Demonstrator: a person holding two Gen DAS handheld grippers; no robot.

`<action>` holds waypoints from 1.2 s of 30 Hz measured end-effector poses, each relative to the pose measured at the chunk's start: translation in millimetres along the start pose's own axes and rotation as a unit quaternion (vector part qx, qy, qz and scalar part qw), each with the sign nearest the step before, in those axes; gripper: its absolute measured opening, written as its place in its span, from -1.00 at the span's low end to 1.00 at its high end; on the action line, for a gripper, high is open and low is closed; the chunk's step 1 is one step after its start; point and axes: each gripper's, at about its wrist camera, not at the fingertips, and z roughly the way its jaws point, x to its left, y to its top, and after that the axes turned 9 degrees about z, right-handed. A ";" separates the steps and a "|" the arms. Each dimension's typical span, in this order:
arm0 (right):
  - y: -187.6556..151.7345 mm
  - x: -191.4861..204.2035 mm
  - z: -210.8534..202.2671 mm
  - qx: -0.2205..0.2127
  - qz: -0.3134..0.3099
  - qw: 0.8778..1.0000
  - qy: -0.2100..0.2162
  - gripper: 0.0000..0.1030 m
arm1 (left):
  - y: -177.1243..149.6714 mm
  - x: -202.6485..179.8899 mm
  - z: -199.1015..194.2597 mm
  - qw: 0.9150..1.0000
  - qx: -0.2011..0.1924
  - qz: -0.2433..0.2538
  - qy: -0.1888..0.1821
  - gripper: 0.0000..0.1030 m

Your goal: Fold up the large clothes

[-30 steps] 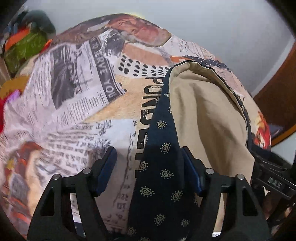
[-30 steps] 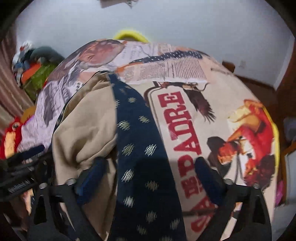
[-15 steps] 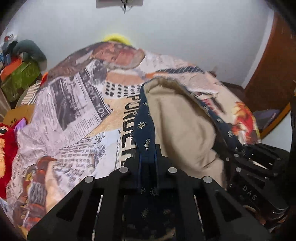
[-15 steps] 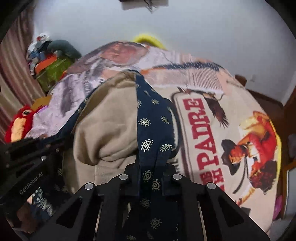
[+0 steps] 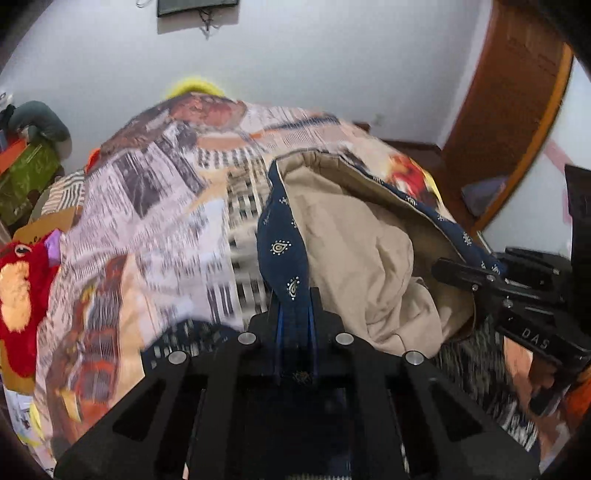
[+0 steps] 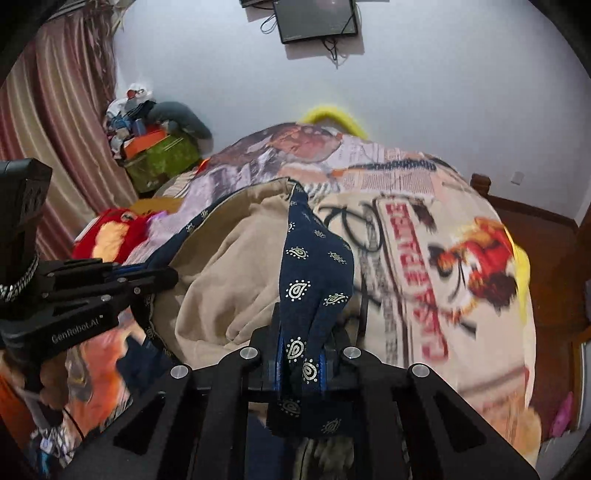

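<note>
Spread across the whole bed: a printed bedspread [image 6: 424,258] with newspaper columns, red block lettering and a cowboy figure, taken here as the landmark. Behind its far end, a pale wall with a dark wall-mounted screen [image 6: 317,18] and dangling cables. Left of the bedspread, striped curtains [image 6: 55,110] and a heap of clutter topped by a green box [image 6: 162,162]; nearer along that same edge, a red plush toy [image 5: 18,295]. Right of the bedspread, brown wooden furniture [image 5: 509,110].

Lying on the middle of the bedspread and lifted at its near end: the large garment [image 6: 236,266], beige on its exposed inner face, navy with small gold paisley motifs on the outside. Raised in two navy edge strips, beige cloth sagging between them.

Left gripper [image 5: 295,310]: clamped tight on one navy strip, fabric running up out of the closed jaws. Right gripper [image 6: 301,354]: likewise pinched closed on the other navy strip, a loose end hanging below the jaws. Each gripper visible at the side of the other's view, over the near part of the bedspread.
</note>
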 end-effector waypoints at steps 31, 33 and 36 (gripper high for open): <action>-57.6 46.7 -32.3 0.016 -0.060 0.998 -0.015 0.42 | -45.3 20.3 -22.5 0.999 0.000 -0.030 0.035 0.16; -41.9 48.9 -10.3 0.030 -0.059 0.998 -0.019 0.42 | -32.7 30.3 -4.4 0.999 0.009 -0.043 0.028 0.16; -25.1 46.3 23.4 0.053 -0.049 0.997 -0.024 0.41 | -22.3 42.2 26.2 0.997 0.026 -0.069 -0.001 0.16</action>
